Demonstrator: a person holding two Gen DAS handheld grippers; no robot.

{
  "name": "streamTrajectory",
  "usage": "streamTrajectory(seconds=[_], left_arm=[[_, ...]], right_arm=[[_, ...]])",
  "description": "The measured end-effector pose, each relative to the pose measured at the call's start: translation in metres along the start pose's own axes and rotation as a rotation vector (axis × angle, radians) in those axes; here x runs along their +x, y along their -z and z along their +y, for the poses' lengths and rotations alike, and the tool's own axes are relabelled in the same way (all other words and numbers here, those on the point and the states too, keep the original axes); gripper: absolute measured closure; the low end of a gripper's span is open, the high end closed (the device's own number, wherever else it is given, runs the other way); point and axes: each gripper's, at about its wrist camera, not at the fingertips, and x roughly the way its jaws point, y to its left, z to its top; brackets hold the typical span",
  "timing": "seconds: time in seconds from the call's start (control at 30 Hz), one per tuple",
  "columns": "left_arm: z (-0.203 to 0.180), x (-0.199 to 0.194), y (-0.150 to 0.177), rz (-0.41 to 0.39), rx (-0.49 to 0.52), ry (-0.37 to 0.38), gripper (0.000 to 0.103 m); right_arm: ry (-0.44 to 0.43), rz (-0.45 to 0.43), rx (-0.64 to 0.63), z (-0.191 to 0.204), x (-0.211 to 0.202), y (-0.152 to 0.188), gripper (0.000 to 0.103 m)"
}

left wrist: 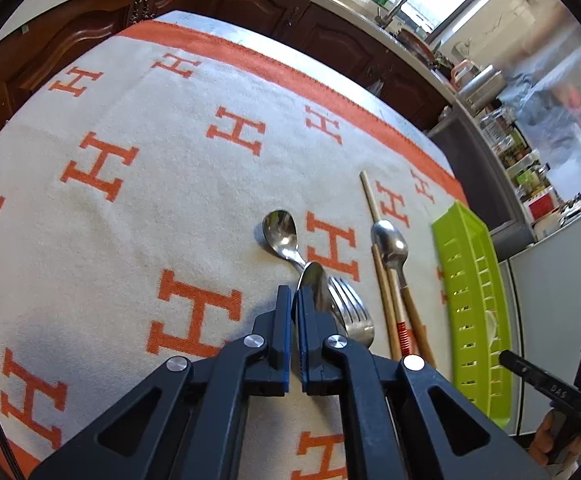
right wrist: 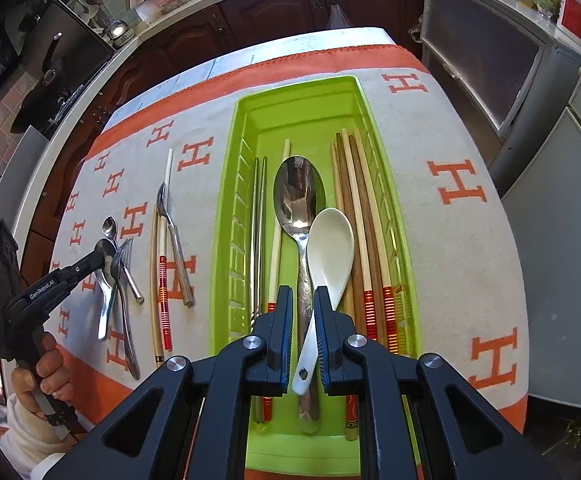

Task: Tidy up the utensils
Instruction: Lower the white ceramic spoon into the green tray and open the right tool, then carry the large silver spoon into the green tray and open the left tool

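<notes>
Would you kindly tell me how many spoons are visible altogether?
5: large metal spoon and white spoon in the green tray; on the cloth, small spoon, one at the left gripper, one over chopsticks. Others may be hidden.

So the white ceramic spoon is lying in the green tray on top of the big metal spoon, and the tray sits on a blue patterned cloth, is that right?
Not quite. The cloth is cream with orange H letters and an orange border, not blue; the right wrist view shows it. The rest holds: the white ceramic spoon lies in the green tray, over the big metal spoon.
</notes>
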Motion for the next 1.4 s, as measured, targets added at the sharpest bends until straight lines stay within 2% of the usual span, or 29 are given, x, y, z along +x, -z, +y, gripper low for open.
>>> streamTrajectory(seconds=[0.23,0.4,0.57,0.73,0.87,1.03,1.3,1.4], left_arm=[[-0.003,-0.026,-0.002,-0.075,0.016,0.036,0.102],[-0.014,-0.046,-0.003,-0.094,0.058,0.067,0.102],[-0.041,-0.065,-0.002,-0.088,0.128,0.113,0.102],[-0.09,-0.072,0.001,-0.072,0.24,0.16,0.102],[-0.135,-0.06,0.004,-0.038,0.318,0.185,0.102],[-0.188,-0.024,0.015,0.037,0.407,0.19,0.102],[-0.233,0.041,0.045,0.161,0.537,0.083,0.101],[-0.237,0.046,0.051,0.179,0.545,0.06,0.091]], right_arm=[[-0.015,-0.004,-0.007,0.001,-0.002,0.002,0.092],[-0.024,-0.019,-0.001,0.001,-0.007,0.004,0.092],[-0.02,-0.054,0.03,-0.006,-0.019,0.005,0.092],[-0.012,-0.109,0.067,-0.017,-0.038,0.01,0.092],[0.009,-0.16,0.101,-0.032,-0.057,0.018,0.092],[0.008,-0.205,0.154,-0.056,-0.074,0.027,0.092],[-0.007,-0.219,0.209,-0.083,-0.077,0.039,0.092],[-0.008,-0.214,0.218,-0.088,-0.074,0.04,0.092]])
